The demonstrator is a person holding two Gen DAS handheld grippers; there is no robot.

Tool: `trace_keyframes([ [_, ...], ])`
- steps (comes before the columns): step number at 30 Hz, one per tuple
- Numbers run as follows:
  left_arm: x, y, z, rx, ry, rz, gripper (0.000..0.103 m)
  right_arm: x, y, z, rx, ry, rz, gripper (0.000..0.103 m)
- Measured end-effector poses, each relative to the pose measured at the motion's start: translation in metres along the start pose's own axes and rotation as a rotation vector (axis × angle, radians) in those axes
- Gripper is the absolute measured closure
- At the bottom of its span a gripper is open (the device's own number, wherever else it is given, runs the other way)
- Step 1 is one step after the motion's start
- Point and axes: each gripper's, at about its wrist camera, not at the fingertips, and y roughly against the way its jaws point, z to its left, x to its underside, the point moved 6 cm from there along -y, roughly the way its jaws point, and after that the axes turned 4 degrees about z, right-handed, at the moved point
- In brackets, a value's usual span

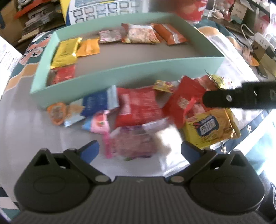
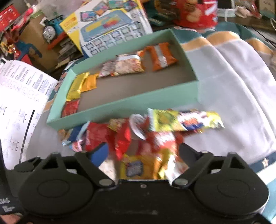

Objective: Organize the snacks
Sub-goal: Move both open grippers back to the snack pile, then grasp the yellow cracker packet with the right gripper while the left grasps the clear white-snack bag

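A mint-green box [image 1: 120, 75] [image 2: 131, 105] lies on the cloth-covered table, with several packets along its far and left walls, among them a gold packet [image 1: 66, 51] and an orange packet [image 2: 160, 56]. A heap of loose snacks sits in front of it. My left gripper [image 1: 140, 149] is open above a pink packet [image 1: 132, 144], near a large red packet [image 1: 138, 105]. My right gripper [image 2: 144, 152] is open over a yellow biscuit packet [image 2: 138, 167] [image 1: 210, 127]. In the left wrist view one of its black fingers [image 1: 232, 99] reaches in from the right, over a small red packet [image 1: 182, 101].
A long yellow packet [image 2: 182, 120] lies right of the heap. Behind the box stand a printed toy carton [image 2: 110, 29], a toy train [image 2: 51, 31] and a red snack bag [image 2: 198, 13]. A printed sheet [image 2: 19, 96] lies at the left. Clutter and a power strip [image 1: 262, 40] are at the far right.
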Motion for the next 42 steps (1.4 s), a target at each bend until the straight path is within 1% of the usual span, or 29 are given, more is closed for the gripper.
trace_keyframes([
  [1,0.000,-0.003,-0.004,-0.003,0.004,0.005,0.000,0.003,0.002,-0.004,0.001,-0.007,-0.005,0.025],
  [4,-0.002,-0.011,-0.016,-0.015,-0.008,0.015,0.001,0.008,0.007,-0.013,-0.006,-0.020,-0.010,0.036],
  [5,-0.002,-0.014,-0.018,-0.032,-0.019,0.015,0.001,0.008,0.008,-0.014,-0.010,-0.019,-0.014,0.037],
  [7,-0.002,-0.017,-0.021,-0.058,-0.035,0.018,0.001,0.008,0.009,-0.012,-0.020,0.000,-0.015,0.037],
  [10,-0.001,-0.016,-0.017,-0.062,-0.028,0.022,0.001,0.004,0.003,0.000,-0.062,0.029,-0.011,0.038],
  [13,0.003,-0.013,-0.005,-0.068,-0.013,0.024,0.001,0.001,-0.006,0.012,-0.086,0.074,0.000,0.038],
  [16,0.010,-0.011,0.009,-0.037,0.012,0.028,0.000,0.002,-0.019,0.019,-0.110,0.099,0.053,0.038],
  [18,0.013,-0.010,0.019,-0.043,0.028,0.022,0.000,0.009,-0.026,0.020,-0.120,0.089,0.101,0.038],
  [23,0.023,-0.008,0.039,-0.044,0.071,0.019,0.000,0.033,-0.023,0.020,-0.108,0.089,0.139,0.038],
  [28,0.030,-0.007,0.049,-0.040,0.118,0.024,0.000,0.050,-0.011,0.019,-0.085,0.111,0.137,0.038],
  [32,0.034,-0.005,0.049,-0.055,0.121,0.021,0.000,0.063,-0.010,0.025,-0.063,0.158,0.136,0.038],
  [37,0.034,-0.004,0.039,-0.075,0.102,0.016,0.001,0.070,-0.011,0.033,-0.022,0.230,0.117,0.038],
  [38,0.033,-0.004,0.037,-0.079,0.097,0.015,0.002,0.071,-0.010,0.033,-0.019,0.240,0.114,0.038],
  [39,0.032,-0.005,0.035,-0.081,0.094,0.013,0.007,0.071,-0.010,0.033,-0.017,0.245,0.115,0.038],
  [40,0.032,-0.006,0.033,-0.082,0.093,0.014,0.016,0.071,-0.011,0.032,-0.010,0.253,0.115,0.038],
  [41,0.031,-0.008,0.031,-0.079,0.092,0.019,0.021,0.071,-0.012,0.032,-0.003,0.263,0.110,0.038],
  [42,0.030,-0.011,0.030,-0.068,0.091,0.025,0.032,0.071,-0.012,0.033,0.005,0.277,0.104,0.038],
])
